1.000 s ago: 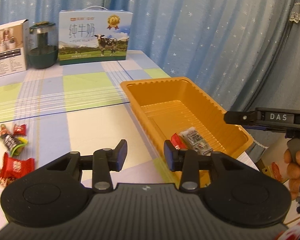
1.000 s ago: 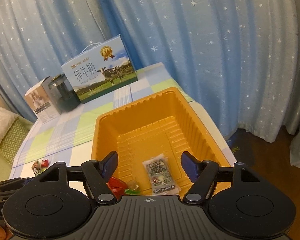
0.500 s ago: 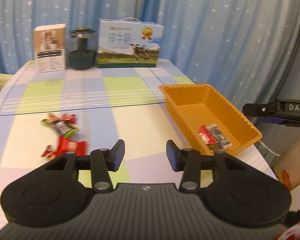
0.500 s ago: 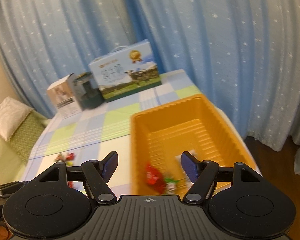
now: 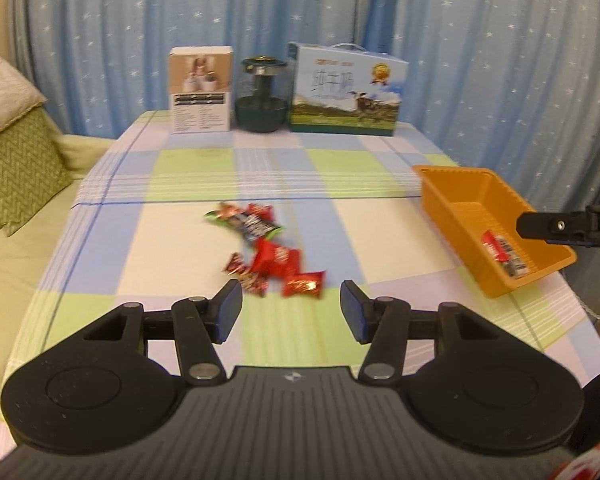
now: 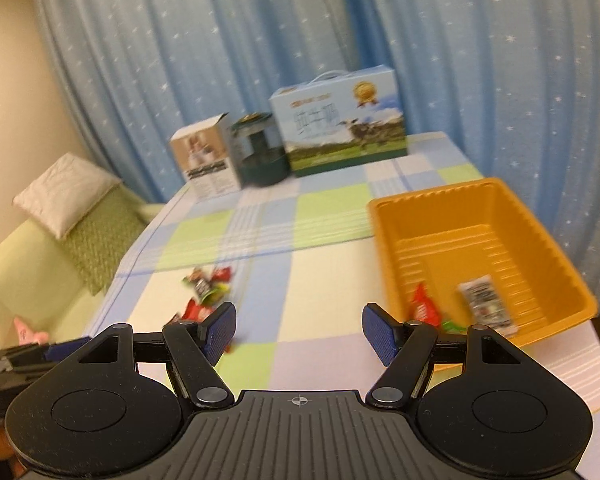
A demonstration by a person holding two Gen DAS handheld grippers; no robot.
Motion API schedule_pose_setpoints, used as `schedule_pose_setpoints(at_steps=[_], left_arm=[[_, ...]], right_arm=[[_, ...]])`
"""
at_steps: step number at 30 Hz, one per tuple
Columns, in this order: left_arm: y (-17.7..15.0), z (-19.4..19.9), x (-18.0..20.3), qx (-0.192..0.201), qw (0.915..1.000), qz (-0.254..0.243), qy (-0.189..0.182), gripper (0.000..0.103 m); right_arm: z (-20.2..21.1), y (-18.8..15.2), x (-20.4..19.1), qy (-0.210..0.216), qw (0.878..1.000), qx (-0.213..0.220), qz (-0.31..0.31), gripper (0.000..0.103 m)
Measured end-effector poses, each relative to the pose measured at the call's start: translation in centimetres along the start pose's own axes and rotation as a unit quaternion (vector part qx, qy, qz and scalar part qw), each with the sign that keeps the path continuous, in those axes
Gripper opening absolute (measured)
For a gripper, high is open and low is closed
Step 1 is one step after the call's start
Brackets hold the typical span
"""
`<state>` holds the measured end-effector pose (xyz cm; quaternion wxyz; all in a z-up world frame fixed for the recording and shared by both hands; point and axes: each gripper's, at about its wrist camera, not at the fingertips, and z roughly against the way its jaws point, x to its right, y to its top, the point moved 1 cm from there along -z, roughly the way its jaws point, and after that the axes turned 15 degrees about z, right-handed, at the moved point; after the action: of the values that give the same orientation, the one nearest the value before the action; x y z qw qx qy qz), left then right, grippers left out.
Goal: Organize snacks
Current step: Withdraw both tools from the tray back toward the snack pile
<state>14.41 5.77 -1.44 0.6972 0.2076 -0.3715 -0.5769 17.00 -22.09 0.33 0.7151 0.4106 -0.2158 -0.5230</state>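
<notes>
Several wrapped snacks [image 5: 266, 252] lie loose on the checked tablecloth [image 5: 172, 248], a small heap just ahead of the left gripper [image 5: 291, 312], whose jaws are opening with nothing between them. Seen from that gripper, the nearest red candy [image 5: 303, 285] sits at twelve o'clock, just beyond the fingertips; the green-and-black bar [image 5: 248, 224] lies farther off at about eleven. The orange tray [image 5: 476, 196] stands well apart at two o'clock, near the table's edge, with a red packet [image 5: 493, 245] and a grey one already inside.

The right gripper [image 6: 299, 334] is spread and empty too. From its camera the tray [image 6: 540, 236] is at one o'clock and the heap [image 6: 204, 292] at ten.

The step in hand looks like reaching for the next piece. To do it well, the left gripper should get its jaws wide enough before it drops, then settle on one candy only. The lone red one at the front is the easy pick, since its neighbours overlap. Straddle it across the narrow body, not the twisted ends (foil wrappers slip and crumple), and bring the pads low to the cloth without snagging it. Close gently, lift straight, and carry it over the tray's rim before letting go.
</notes>
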Motion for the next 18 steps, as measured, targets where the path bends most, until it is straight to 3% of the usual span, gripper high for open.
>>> schedule_pose_setpoints(at_steps=[18], left_arm=[[-0.7, -1.7, -4.3, -0.015, 0.9992, 0.006, 0.036, 0.054]], right_arm=[[-4.8, -2.2, -4.4, 0.022, 0.998, -0.040, 0.046, 0.070]])
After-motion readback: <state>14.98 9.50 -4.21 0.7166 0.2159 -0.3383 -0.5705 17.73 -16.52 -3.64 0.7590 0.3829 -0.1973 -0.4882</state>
